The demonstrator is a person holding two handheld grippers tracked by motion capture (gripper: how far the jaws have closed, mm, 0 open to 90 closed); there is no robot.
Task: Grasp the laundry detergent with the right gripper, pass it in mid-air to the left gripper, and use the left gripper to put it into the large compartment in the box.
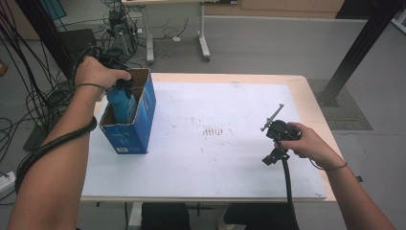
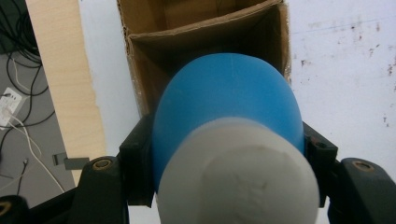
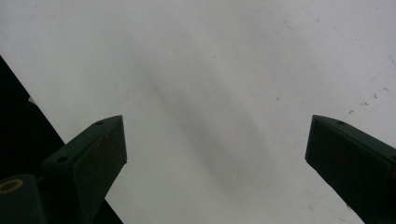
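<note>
Nearest the person, at the right side of the worktop (image 1: pixel 249 158) and toward its front edge, the right hand (image 1: pixel 306 143) holds the right gripper (image 1: pixel 271 143) low over the white surface. In the right gripper view its two black jaws stand wide apart, released, with bare, lightly speckled white sheet between them. A black cable (image 1: pixel 288 191) trails from this gripper back over the front edge.

Farther off, by the left edge of the worktop, stands an open cardboard box (image 1: pixel 139 120), blue on the outside with a small white label low on its near face, plain brown inside. The left hand (image 1: pixel 95 72) reaches over the box's far end and holds the left gripper (image 2: pixel 224 154) above the opening. Its jaws are clenched on a blue bottle (image 1: pixel 122 101), pressing either side of the body just below the cap. The bottle is smooth, rounded plastic of a bright mid-blue, with a wide white cap (image 2: pixel 238 172) of matt, slightly rough finish that faces the left gripper view's camera. In the high view the bottle's lower part is inside the box, near its far end; whether it touches the bottom cannot be told.

Beyond the far edge lie a grey floor (image 1: pixel 268 43), tangled cables and the legs of another table.
</note>
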